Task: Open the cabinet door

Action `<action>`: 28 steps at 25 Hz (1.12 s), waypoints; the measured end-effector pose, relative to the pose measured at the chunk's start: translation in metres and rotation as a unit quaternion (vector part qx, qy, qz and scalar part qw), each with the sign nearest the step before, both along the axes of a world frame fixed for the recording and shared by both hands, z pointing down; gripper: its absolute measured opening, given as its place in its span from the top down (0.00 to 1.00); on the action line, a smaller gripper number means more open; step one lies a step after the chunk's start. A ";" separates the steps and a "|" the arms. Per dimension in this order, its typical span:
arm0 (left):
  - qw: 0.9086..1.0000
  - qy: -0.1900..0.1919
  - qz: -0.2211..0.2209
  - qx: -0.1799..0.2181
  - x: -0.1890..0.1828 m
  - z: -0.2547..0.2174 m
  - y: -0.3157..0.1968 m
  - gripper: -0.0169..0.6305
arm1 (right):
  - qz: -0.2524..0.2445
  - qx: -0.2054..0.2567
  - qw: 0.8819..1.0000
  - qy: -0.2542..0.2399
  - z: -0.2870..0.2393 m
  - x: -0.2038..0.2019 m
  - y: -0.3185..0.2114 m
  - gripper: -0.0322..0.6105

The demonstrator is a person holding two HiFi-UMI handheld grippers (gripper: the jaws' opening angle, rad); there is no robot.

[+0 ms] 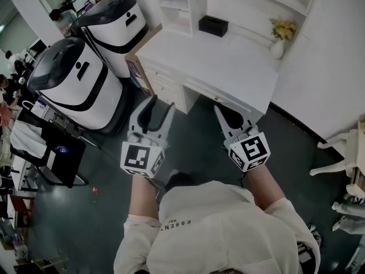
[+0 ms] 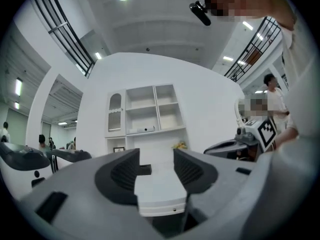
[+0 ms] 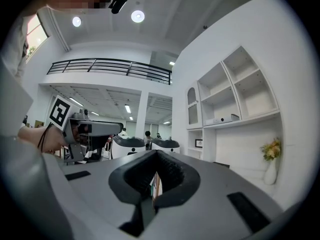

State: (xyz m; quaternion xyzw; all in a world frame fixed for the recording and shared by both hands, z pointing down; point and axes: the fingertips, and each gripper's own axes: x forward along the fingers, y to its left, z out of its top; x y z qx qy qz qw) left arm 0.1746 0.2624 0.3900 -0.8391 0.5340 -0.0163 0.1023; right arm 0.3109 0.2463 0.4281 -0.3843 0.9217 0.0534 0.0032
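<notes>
A white desk [image 1: 228, 67] with drawer fronts [image 1: 165, 87] at its left end stands ahead of me, under a white shelf cabinet [image 2: 150, 109] with an arched door [image 2: 115, 115] at its upper left. My left gripper [image 1: 159, 104] is held level before the drawers, its jaws open with nothing between them [image 2: 156, 159]. My right gripper [image 1: 225, 114] hangs near the desk's front edge, shut and empty [image 3: 156, 156]. Neither one touches the furniture. The shelf cabinet [image 3: 225, 99] lies to the right in the right gripper view.
Two large white-and-black machines [image 1: 74, 84] [image 1: 117, 27] stand left of the desk. On the desk are a black box [image 1: 213, 25] and a vase of yellow flowers [image 1: 278, 44]. A white chair [image 1: 342, 147] is at the right. People stand far left.
</notes>
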 end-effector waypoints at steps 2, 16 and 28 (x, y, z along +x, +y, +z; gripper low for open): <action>1.000 -0.010 -0.012 0.005 -0.006 -0.001 -0.007 0.65 | -0.002 0.000 1.000 0.001 0.002 -0.003 -0.004 0.93; 1.000 -0.022 0.002 0.003 -0.084 -0.005 -0.112 0.62 | 0.021 -0.004 1.000 0.004 0.002 -0.076 -0.099 0.93; 0.997 -0.018 0.079 0.011 -0.213 -0.026 -0.271 0.62 | 0.086 -0.001 0.996 0.015 -0.023 -0.209 -0.253 0.93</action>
